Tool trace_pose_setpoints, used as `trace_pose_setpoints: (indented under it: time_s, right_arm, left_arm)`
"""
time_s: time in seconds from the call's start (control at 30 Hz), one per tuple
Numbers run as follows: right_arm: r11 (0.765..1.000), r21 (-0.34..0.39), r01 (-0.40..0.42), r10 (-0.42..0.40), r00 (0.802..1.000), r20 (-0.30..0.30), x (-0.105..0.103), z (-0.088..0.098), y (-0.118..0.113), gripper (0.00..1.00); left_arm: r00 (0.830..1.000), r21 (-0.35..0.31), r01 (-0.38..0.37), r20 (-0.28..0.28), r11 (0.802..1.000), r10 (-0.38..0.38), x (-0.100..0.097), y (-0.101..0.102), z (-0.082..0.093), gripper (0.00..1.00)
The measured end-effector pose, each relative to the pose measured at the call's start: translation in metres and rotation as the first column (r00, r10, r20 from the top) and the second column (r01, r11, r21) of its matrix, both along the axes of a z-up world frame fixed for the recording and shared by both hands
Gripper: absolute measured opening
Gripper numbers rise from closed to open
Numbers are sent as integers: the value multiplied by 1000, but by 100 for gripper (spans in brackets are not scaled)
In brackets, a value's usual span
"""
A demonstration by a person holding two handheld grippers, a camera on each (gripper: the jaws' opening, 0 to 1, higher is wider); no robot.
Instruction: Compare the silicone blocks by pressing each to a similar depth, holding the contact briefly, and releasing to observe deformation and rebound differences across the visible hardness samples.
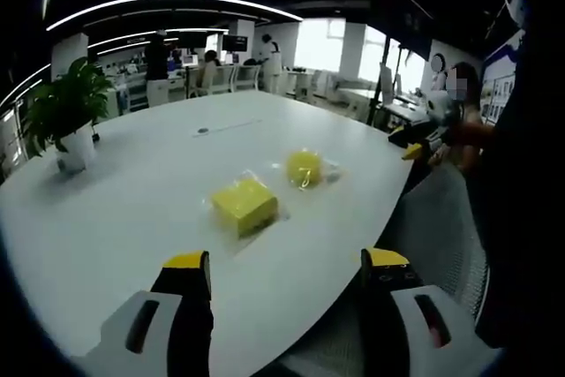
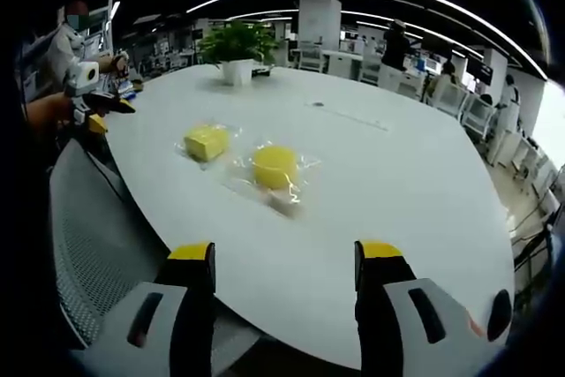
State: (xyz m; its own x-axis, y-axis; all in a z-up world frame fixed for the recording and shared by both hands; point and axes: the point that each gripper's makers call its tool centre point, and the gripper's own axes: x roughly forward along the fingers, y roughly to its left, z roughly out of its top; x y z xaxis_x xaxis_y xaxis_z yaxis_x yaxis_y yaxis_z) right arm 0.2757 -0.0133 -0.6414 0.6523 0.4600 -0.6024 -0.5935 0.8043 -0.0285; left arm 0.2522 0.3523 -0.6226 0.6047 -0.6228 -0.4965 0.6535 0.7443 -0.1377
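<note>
White tabletop (image 1: 124,209) is seen spreading under both views, bare except near its edge. Nearest, the left gripper (image 1: 287,273) is held with jaws wide apart and nothing between them, above the table edge; the right gripper (image 2: 281,262) is likewise spread and empty. Beyond them, a square yellow block (image 1: 244,204) and a round yellow block (image 1: 304,168) are laid side by side in clear wrappers; no legible writing is made out. Farther off, a potted plant (image 1: 69,116) is set, with office desks (image 1: 221,77) and ceiling light strips (image 1: 168,2) behind.
</note>
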Motion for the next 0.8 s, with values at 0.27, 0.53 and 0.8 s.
trace_pose_setpoints:
  time_s: [0.27,0.53,0.8]
  right_arm:
    - [1000,-3,0,0,1000,-6,0,-3,0,58]
    - [1000,2,-4,4,1000,-11,0,-4,2,58]
    - [1000,3,-8,8,1000,-13,1,-3,1,57]
  left_arm:
    - [999,-18,-34,16,999,34,8,2,13,68]
    - [997,-12,-46,54,999,46,23,2,31,68]
    - [997,-10,-49,55,999,49,44,-3,45,69]
